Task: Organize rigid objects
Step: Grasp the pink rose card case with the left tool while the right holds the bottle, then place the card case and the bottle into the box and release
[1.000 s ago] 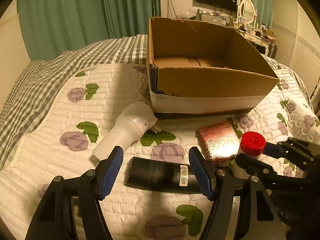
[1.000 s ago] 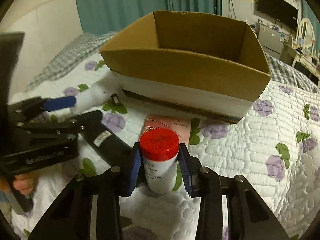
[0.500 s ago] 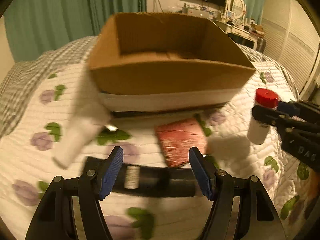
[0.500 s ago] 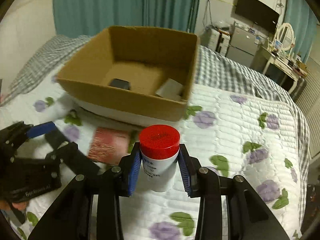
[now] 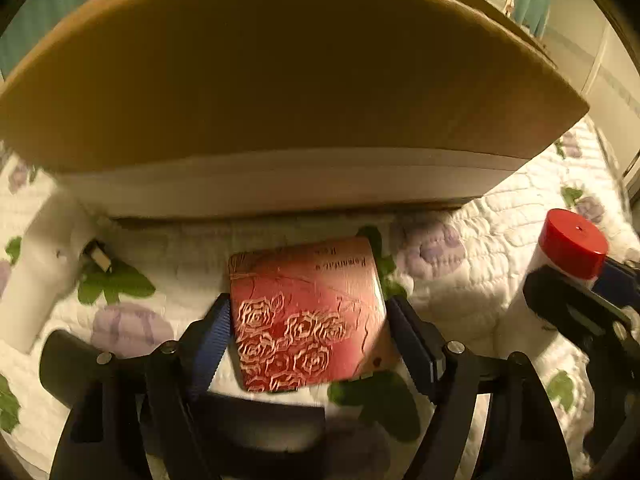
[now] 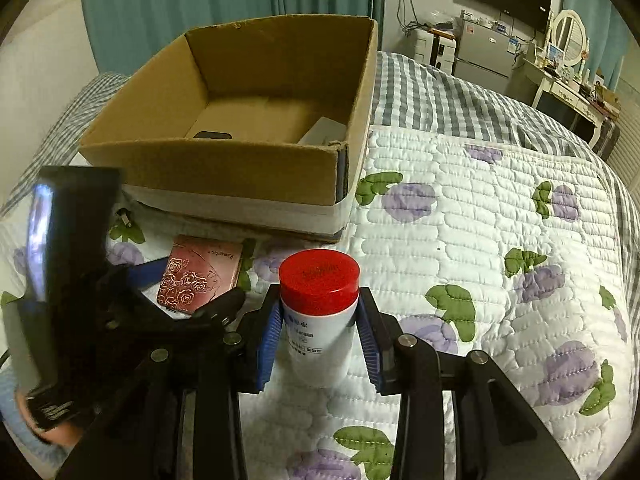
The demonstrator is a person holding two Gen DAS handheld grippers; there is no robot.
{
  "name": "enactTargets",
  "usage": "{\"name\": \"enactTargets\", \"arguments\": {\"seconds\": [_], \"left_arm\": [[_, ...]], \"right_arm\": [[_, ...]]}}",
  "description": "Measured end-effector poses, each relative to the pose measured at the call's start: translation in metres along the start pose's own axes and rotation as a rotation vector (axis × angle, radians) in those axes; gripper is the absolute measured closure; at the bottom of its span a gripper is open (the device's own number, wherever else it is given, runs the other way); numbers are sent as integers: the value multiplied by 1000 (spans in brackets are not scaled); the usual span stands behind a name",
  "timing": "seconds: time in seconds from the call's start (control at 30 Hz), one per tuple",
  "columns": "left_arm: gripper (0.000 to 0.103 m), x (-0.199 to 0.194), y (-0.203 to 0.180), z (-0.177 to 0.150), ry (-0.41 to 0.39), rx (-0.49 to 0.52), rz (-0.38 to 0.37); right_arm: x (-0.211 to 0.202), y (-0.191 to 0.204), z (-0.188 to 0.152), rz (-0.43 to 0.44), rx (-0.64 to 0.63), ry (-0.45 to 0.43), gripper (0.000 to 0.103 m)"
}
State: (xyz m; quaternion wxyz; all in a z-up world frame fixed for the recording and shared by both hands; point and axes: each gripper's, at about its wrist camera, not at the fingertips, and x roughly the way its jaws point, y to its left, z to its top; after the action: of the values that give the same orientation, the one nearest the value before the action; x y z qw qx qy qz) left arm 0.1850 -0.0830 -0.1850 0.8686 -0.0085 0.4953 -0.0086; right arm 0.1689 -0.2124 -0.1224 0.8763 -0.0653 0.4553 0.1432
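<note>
A flat red tin with embossed roses (image 5: 306,314) lies on the quilt in front of the cardboard box (image 5: 280,80). My left gripper (image 5: 308,340) is open, its jaws on either side of the tin. The tin also shows in the right wrist view (image 6: 200,276). My right gripper (image 6: 320,334) is shut on a white bottle with a red cap (image 6: 319,312), held above the quilt near the box's corner (image 6: 344,176). The bottle also shows in the left wrist view (image 5: 568,248). Inside the box lie a dark object (image 6: 212,135) and a white one (image 6: 324,130).
A white hair-dryer-like object (image 5: 36,264) lies left of the tin. A black cylinder (image 5: 76,364) lies under my left gripper. The quilted bed (image 6: 500,240) spreads to the right. A fridge, dresser and mirror (image 6: 568,36) stand behind the bed.
My left gripper moved forward from over the black cylinder and now straddles the red tin close to the box. My right gripper lifted the bottle off the quilt and carried it right.
</note>
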Motion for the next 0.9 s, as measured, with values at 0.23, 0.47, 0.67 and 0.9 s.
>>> {"name": "enactTargets", "arguments": {"seconds": [0.23, 0.47, 0.67, 0.9], "left_arm": [[28, -10, 6, -6, -40, 2, -26], [31, -65, 18, -28, -114, -1, -83], [31, -129, 42, -33, -225, -70, -105], [31, -192, 52, -2, -372, -68, -97]], "right_arm": [[1, 1, -1, -12, -6, -11, 67], [-27, 9, -6, -11, -12, -64, 67], [-71, 15, -1, 12, 0, -134, 67], [-125, 25, 23, 23, -42, -243, 67]]}}
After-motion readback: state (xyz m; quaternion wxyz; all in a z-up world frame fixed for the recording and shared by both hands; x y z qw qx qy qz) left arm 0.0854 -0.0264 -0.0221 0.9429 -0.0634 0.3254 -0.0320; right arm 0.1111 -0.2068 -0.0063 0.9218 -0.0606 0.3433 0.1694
